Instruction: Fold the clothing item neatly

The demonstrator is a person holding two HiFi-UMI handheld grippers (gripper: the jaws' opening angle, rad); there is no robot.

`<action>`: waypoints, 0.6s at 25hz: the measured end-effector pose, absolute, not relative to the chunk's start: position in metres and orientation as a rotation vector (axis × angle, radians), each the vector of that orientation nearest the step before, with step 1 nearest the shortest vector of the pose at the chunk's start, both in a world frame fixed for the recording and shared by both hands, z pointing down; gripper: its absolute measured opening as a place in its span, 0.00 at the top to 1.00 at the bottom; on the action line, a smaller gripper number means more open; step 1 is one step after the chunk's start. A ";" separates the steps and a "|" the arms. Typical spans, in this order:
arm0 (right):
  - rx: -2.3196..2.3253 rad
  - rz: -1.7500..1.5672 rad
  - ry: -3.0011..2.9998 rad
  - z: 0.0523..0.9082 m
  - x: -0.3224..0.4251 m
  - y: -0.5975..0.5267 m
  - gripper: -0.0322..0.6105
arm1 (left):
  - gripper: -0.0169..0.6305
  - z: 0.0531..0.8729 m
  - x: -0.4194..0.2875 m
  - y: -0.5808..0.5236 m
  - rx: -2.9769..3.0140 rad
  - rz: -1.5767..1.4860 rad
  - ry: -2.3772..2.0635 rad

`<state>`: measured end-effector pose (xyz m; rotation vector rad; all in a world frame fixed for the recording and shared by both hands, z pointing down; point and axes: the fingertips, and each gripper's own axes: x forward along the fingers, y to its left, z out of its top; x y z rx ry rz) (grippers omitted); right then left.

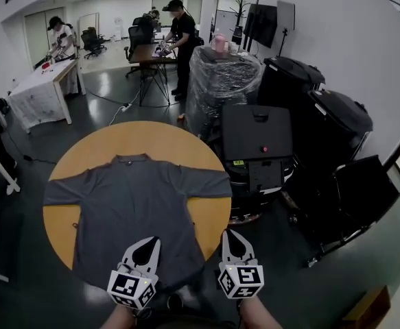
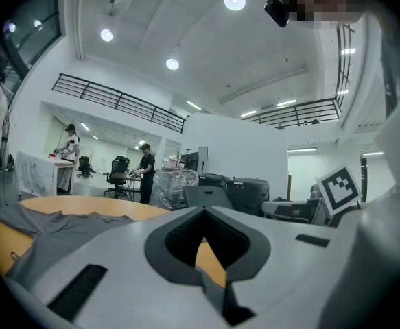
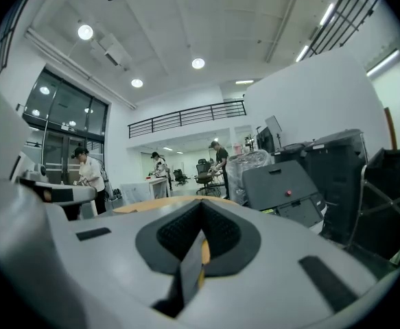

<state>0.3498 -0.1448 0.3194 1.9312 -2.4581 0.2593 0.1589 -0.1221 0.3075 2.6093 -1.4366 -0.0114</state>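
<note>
While my left gripper [image 1: 153,242] and right gripper [image 1: 229,235] sit closed and empty at the near edge, I log: one dark grey short-sleeved shirt [image 1: 141,204], spread flat on a round orange tabletop [image 1: 145,137].

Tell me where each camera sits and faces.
Head view: on the person's head, facing steeply down at the grey shirt spread on the table; both forearms, left gripper and right gripper show.
Left gripper view: on the left gripper, facing level across shirt and table; its shut jaws show.
Right gripper view: on the right gripper, facing level past the table at black cases; its shut jaws show.
Shared: all show the plastic-wrapped stack.
</note>
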 end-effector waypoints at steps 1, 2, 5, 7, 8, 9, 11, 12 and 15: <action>1.938 0.258 -2.446 0.321 0.348 -0.151 0.97 | 0.96 0.308 0.157 -0.130 2.603 -0.024 -1.420; 1.947 0.253 -2.434 0.323 0.348 -0.158 0.97 | 0.96 0.309 0.155 -0.139 2.597 -0.040 -1.400; 1.994 0.261 -2.392 0.329 0.353 -0.173 0.97 | 0.96 0.312 0.158 -0.161 2.602 -0.066 -1.342; 2.025 0.284 -2.354 0.334 0.362 -0.181 0.97 | 0.96 0.312 0.163 -0.174 2.608 -0.064 -1.320; 2.037 0.298 -2.335 0.337 0.367 -0.185 0.97 | 0.96 0.312 0.166 -0.178 2.607 -0.063 -1.314; 2.047 0.313 -2.319 0.340 0.373 -0.189 0.97 | 0.96 0.313 0.168 -0.182 2.604 -0.061 -1.311; 2.068 0.335 -2.296 0.345 0.383 -0.199 0.97 | 0.96 0.317 0.170 -0.190 2.594 -0.048 -1.319; 2.076 0.341 -2.291 0.347 0.388 -0.205 0.97 | 0.96 0.320 0.170 -0.194 2.582 -0.043 -1.328; 2.086 0.353 -2.289 0.352 0.406 -0.229 0.97 | 0.96 0.325 0.174 -0.207 2.521 -0.055 -1.358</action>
